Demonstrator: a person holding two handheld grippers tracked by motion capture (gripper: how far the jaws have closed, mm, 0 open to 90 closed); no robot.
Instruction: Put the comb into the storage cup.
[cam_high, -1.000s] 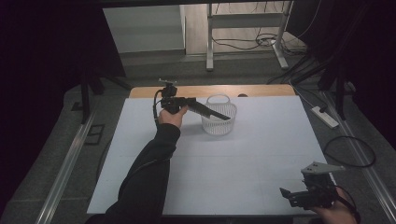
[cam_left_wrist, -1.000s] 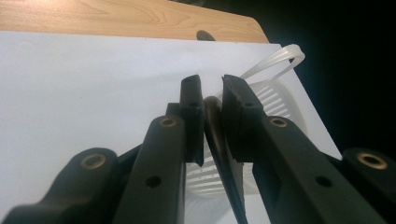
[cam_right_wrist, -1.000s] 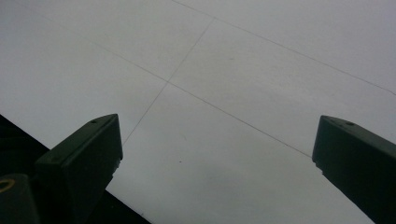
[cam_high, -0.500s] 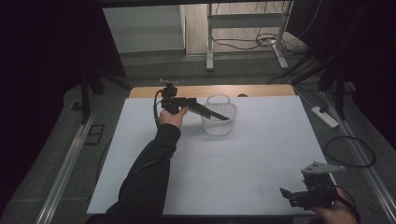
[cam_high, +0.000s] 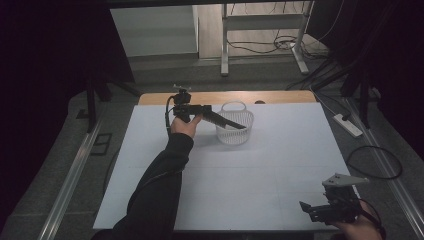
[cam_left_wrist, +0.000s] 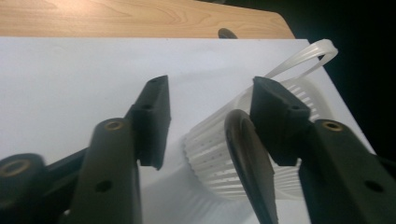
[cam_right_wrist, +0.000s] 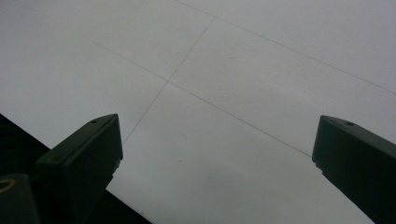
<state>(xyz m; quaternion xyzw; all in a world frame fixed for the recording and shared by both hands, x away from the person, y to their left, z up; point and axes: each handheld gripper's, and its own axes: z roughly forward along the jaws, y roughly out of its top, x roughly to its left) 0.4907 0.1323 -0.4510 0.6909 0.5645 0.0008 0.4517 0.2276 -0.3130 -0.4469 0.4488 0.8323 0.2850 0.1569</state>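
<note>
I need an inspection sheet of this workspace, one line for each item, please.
Surface: white table top, bare; a wood strip along its far edge.
Job's things: white slotted basket with thin handle, upright; a dark curved piece lies against one pad of the left gripper.
Clutter: nothing seen.
Grippers: left gripper over the basket, jaws have just been opening, a gap between the pads. Right gripper at the near right corner, jaws wide, nothing between them.
Cables: black cable loops from the left gripper; loose cables on the floor.
Surroundings: metal frame legs, power strip, dark room.
</note>
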